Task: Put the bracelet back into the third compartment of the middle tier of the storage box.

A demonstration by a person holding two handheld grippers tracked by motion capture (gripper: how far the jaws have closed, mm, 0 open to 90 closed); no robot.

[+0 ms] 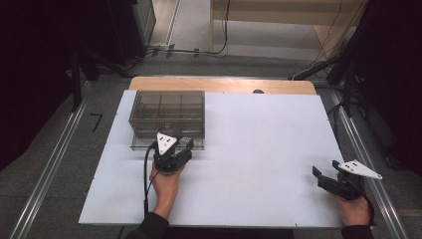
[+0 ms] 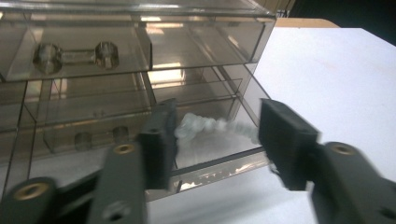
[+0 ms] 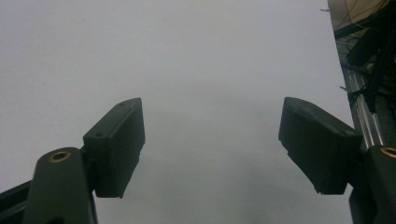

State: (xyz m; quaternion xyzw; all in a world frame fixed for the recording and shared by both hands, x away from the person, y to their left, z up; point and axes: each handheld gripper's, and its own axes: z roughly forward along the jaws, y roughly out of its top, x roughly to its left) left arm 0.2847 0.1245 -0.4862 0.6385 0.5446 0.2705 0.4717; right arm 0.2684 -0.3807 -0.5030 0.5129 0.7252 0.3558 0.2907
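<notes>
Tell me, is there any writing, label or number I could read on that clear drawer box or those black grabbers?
None to read: the clear drawer box, the white table, the left gripper and the right gripper carry no legible words, numbers or signs.

open table right of the drawer box

the clear plastic drawer cabinet point(image 1: 167, 113) stands at the table's point(image 1: 263, 134) far left, blocking that corner; its bottom drawer point(image 2: 210, 154) is pulled out toward the left gripper point(image 1: 175, 149), narrowing the gap in front. a white screw point(image 2: 212, 126) lies inside it. middle and right of the white surface lie bare up to the right gripper point(image 1: 323, 177).
</notes>
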